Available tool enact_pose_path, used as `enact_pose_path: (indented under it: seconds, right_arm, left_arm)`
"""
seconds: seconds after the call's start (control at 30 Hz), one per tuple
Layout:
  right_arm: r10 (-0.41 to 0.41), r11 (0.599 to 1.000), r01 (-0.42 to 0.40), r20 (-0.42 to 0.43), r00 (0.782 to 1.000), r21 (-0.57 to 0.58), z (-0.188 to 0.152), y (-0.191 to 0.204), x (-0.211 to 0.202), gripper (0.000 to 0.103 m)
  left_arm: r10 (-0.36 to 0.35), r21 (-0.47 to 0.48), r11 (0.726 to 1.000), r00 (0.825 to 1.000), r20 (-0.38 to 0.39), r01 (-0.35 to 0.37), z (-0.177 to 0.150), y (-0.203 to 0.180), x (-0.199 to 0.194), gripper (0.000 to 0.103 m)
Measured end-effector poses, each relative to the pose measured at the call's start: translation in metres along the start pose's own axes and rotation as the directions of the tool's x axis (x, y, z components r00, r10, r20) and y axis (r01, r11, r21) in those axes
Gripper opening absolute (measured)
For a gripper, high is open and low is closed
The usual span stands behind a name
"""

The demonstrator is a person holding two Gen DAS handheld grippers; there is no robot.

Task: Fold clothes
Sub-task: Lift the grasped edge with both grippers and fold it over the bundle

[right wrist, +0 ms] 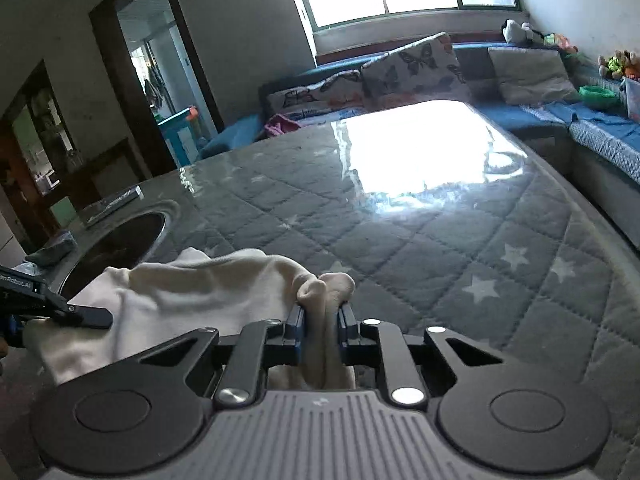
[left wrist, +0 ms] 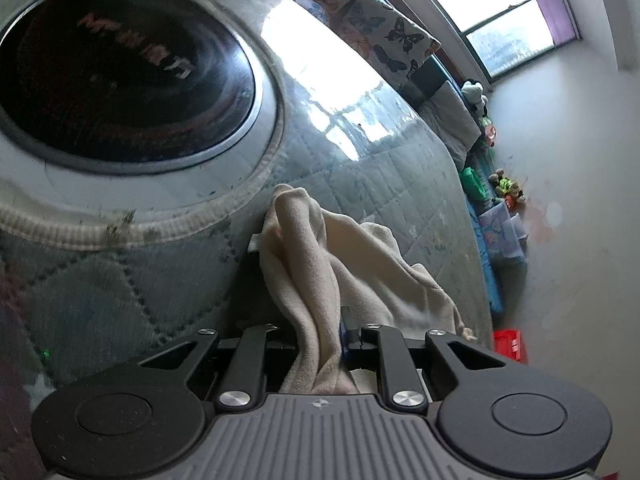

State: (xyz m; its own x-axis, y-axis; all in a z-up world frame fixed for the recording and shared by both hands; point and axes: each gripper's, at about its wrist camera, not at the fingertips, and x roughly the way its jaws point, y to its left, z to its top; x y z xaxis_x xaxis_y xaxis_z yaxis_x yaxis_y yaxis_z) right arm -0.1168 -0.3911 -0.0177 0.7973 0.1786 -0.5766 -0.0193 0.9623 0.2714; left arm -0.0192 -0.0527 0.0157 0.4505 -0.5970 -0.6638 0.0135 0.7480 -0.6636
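A cream fleece garment (left wrist: 320, 272) is bunched between the fingers of my left gripper (left wrist: 320, 336), which is shut on a thick fold of it. The cloth trails forward over the quilted table cover (left wrist: 392, 184). In the right wrist view the same cream garment (right wrist: 192, 292) stretches left from my right gripper (right wrist: 322, 328), which is shut on a rolled edge of it. The left gripper (right wrist: 86, 316) shows at the far left of that view, gripping the other end of the cloth. The garment hangs slack between the two grippers, just above the table.
A round black induction hob (left wrist: 120, 76) is set into the table, close to the cloth on the left. The grey star-patterned cover (right wrist: 460, 240) lies under glossy plastic. Blue bench seating with butterfly cushions (right wrist: 416, 64) and toys (right wrist: 616, 64) runs behind; a doorway (right wrist: 152, 68) opens at left.
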Motion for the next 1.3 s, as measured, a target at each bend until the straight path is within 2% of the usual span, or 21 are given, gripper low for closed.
enact_pose_path:
  seconds: [0.2, 0.43, 0.67, 0.83, 0.9, 0.93, 0.97, 1.1, 1.2, 1.3]
  right_arm:
    - [-0.023, 0.998, 0.028, 0.090, 0.996, -0.047, 0.021, 0.004, -0.036, 0.012]
    - [-0.157, 0.981, 0.173, 0.165, 0.974, -0.088, 0.055, -0.020, -0.062, 0.012]
    - [-0.296, 0.943, 0.317, 0.180, 0.938, -0.104, 0.078, -0.051, -0.067, 0.012]
    - [-0.362, 0.925, 0.373, 0.132, 0.923, -0.070, 0.076, -0.077, -0.047, 0.014]
    - [-0.397, 0.912, 0.404, 0.096, 0.913, -0.073, 0.071, -0.085, -0.035, 0.017]
    - [-0.407, 0.907, 0.414, 0.091, 0.909, -0.073, 0.068, -0.088, -0.032, 0.017]
    - [-0.417, 0.903, 0.424, 0.087, 0.905, -0.073, 0.066, -0.090, -0.030, 0.017]
    - [-0.389, 0.917, 0.395, 0.097, 0.916, -0.049, 0.066, -0.089, -0.030, 0.017]
    - [-0.325, 0.943, 0.329, 0.084, 0.942, -0.039, 0.073, -0.087, -0.022, 0.017]
    - [-0.299, 0.953, 0.301, 0.057, 0.953, -0.042, 0.077, -0.086, -0.004, 0.018]
  left_arm:
    - [-0.050, 0.112, 0.993, 0.999, 0.006, 0.049, 0.010, -0.035, 0.000, 0.016]
    - [-0.110, 0.226, 0.968, 0.994, -0.019, 0.112, 0.019, -0.098, 0.035, 0.016]
    - [-0.145, 0.308, 0.938, 0.987, -0.070, 0.159, 0.012, -0.148, 0.077, 0.016]
    - [-0.066, 0.337, 0.936, 0.991, -0.117, 0.102, 0.002, -0.153, 0.108, 0.020]
    - [-0.016, 0.347, 0.936, 0.993, -0.114, 0.055, -0.001, -0.148, 0.113, 0.031]
    - [0.004, 0.357, 0.933, 0.995, -0.100, 0.032, -0.001, -0.145, 0.112, 0.040]
    - [0.022, 0.373, 0.928, 0.997, -0.080, 0.009, -0.001, -0.142, 0.110, 0.041]
    - [0.052, 0.401, 0.915, 0.999, 0.006, -0.050, 0.005, -0.140, 0.097, 0.042]
    - [0.013, 0.419, 0.908, 0.999, 0.035, -0.027, 0.006, -0.151, 0.094, 0.040]
    - [-0.017, 0.445, 0.896, 1.000, 0.012, 0.010, 0.005, -0.162, 0.104, 0.040]
